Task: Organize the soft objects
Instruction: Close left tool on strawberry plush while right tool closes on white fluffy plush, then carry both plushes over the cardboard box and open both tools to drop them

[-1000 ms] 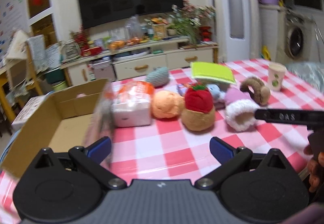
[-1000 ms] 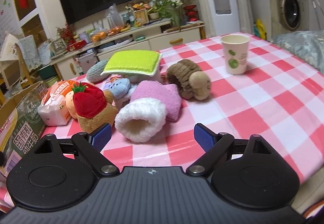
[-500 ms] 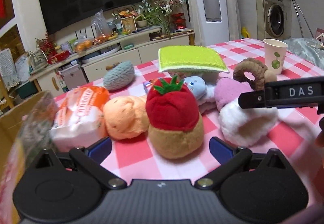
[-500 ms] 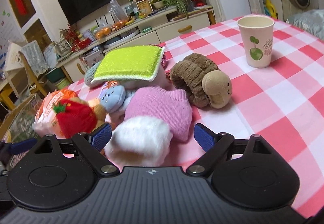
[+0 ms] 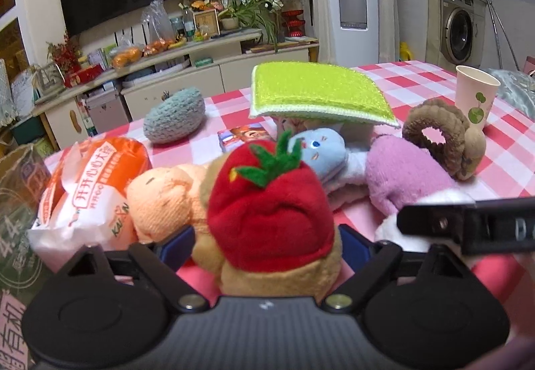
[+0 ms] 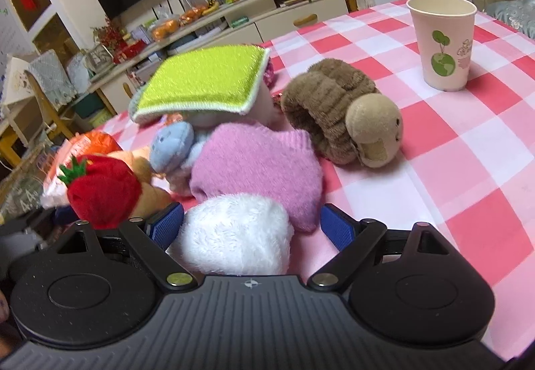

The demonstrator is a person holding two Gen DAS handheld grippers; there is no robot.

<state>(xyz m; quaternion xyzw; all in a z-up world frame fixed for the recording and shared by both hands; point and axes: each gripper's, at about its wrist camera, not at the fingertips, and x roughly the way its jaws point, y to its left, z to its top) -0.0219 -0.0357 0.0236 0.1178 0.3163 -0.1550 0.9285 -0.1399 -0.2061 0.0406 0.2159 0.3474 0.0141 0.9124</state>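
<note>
A strawberry plush (image 5: 271,212), red on a tan base, stands on the checked tablecloth (image 5: 418,82) between the blue pads of my left gripper (image 5: 265,244). Its jaws are closing, and the pads have come to the plush's sides with no squeeze showing. In the right wrist view my right gripper (image 6: 250,227) stands open around the white fluffy cuff (image 6: 234,233) of a pink sock (image 6: 257,166), with a gap left at the right pad. One black finger of the right gripper (image 5: 434,222) crosses the left wrist view.
Behind lie an orange plush (image 5: 164,196), a blue plush (image 5: 321,152), a green sponge cloth (image 5: 317,92), a brown snail plush (image 6: 334,109) and a grey knitted piece (image 5: 174,119). An orange-white packet (image 5: 90,189) and a cardboard box (image 5: 16,202) sit left. A paper cup (image 6: 441,42) stands far right.
My left gripper came from the cardboard box over to the strawberry plush and narrowed its jaws around it. My right gripper moved forward until the white cuff lay between its pads.
</note>
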